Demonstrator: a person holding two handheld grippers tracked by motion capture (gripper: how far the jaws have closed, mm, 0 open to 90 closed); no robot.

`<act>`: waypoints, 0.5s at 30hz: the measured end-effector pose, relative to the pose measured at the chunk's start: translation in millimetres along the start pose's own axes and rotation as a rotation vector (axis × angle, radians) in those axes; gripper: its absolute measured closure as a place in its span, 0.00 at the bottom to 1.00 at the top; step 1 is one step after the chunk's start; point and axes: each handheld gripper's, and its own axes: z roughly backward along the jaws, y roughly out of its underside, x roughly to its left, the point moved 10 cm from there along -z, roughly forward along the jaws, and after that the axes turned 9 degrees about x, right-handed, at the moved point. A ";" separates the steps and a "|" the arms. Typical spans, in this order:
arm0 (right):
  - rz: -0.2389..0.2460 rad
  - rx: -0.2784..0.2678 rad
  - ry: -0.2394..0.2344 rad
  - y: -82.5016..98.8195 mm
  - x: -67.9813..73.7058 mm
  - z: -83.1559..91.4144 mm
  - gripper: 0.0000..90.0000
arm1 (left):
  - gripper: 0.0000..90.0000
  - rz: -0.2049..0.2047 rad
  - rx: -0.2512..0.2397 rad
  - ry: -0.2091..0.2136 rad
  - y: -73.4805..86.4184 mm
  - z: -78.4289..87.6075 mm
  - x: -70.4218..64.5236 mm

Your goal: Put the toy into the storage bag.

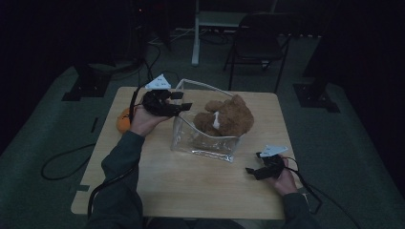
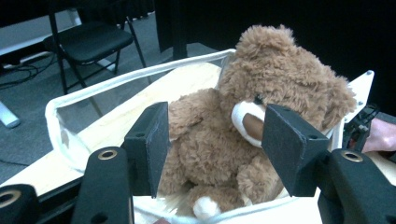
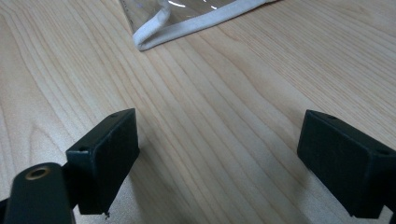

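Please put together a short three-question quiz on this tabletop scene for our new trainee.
1. True or false: the teddy bear sits inside the clear bag.
2. Which gripper is at the bag's rim: A) left gripper B) right gripper?
3. What colour is the thing on the table behind the left hand?

Key: 1 true; 2 A; 3 orange, the orange thing.
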 end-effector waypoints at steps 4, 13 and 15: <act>0.000 0.000 0.000 0.0 0.0 0.0 0.13 | 0.46 0.009 -0.003 -0.014 5.2 4.7 3.6; -0.001 0.000 0.001 0.1 0.1 0.0 0.13 | 0.46 0.019 -0.002 -0.059 16.7 14.0 12.5; -0.001 0.000 0.001 0.1 0.0 0.0 0.13 | 0.46 0.024 -0.003 -0.063 18.9 16.1 14.3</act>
